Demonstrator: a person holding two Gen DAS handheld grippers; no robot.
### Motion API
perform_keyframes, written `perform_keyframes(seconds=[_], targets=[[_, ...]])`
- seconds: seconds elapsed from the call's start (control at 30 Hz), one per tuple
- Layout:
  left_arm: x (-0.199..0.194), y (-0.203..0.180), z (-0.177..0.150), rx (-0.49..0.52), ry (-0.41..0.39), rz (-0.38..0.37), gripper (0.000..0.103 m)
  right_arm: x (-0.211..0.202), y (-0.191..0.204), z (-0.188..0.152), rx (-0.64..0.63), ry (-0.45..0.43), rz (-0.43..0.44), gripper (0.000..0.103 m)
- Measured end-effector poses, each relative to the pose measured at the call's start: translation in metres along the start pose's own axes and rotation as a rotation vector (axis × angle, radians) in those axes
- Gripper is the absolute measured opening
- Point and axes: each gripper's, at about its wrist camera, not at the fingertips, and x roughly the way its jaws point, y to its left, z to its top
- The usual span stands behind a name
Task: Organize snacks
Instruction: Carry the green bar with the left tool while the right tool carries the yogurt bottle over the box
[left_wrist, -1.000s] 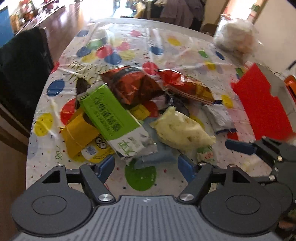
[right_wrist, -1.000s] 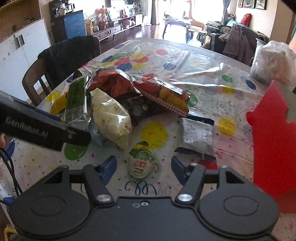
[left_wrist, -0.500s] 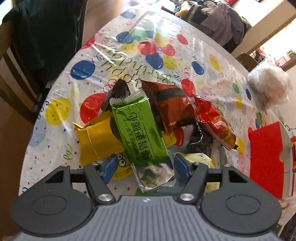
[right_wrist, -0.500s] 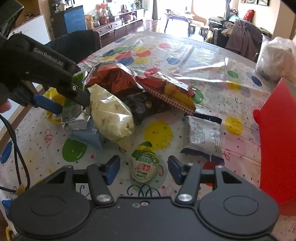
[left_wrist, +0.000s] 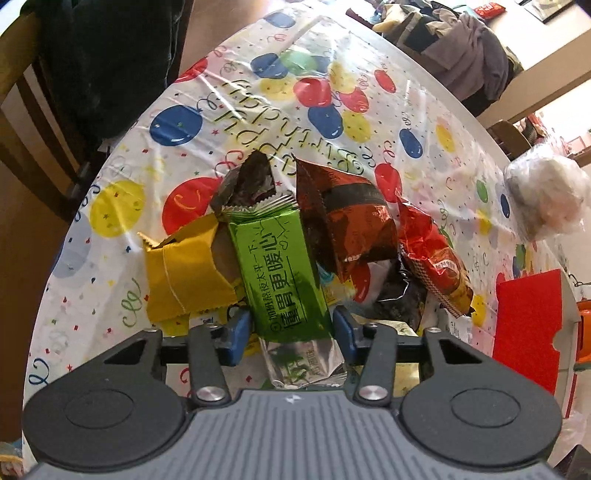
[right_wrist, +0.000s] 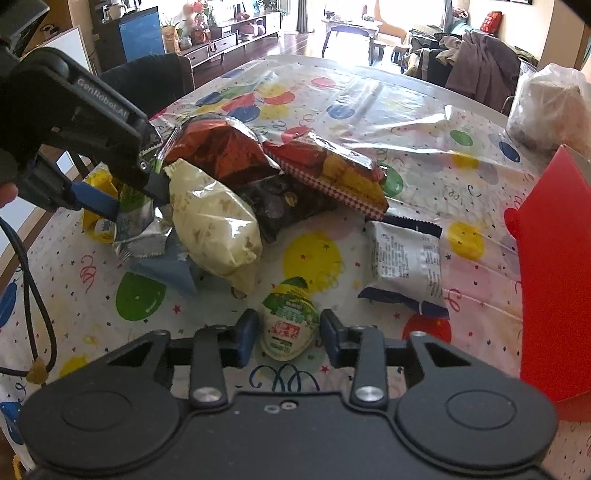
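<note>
A heap of snack packets lies on the balloon-print tablecloth. My left gripper straddles the near end of a green foil packet. Its jaws are closing, and the blue pads touch the packet's two sides. The right wrist view shows that same left gripper pinching the packet's silver end. My right gripper is shut on a small green-and-white snack cup that rests on the cloth.
Around the green packet lie a gold packet, a red-brown bag and a red-yellow bag. A pale yellow bag and a white packet lie nearer. A red box stands at the right, a filled plastic bag at the back right, and a dark chair at the left.
The left gripper swung and rolled over the green packet, and its jaws narrowed onto it. The right gripper stayed put while its jaws narrowed onto the snack cup.
</note>
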Motion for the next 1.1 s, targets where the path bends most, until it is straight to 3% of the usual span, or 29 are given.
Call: perform_keyframes(seconds=[0.33,0.73,0.9,1.1], targets=[[-0.005,0.004,-0.007,-0.002,-0.006,-0.003,0.044,-0.013,-0.004,-0.005,0.026,0.001,0.011,0.033],[-0.035,0.003,-0.030,-0.012,-0.048,-0.008,0.043,-0.060,-0.024,-0.021,0.072,-0.036,0.053,0.033],[-0.056,-0.011,-0.047,-0.001,-0.082,0.003,0.043,-0.085,-0.038,-0.024,0.067,-0.065,0.085,0.033],[-0.078,-0.046,-0.070,0.083,-0.121,0.023,0.043,-0.118,-0.065,-0.024,0.077,-0.117,0.111,0.033]])
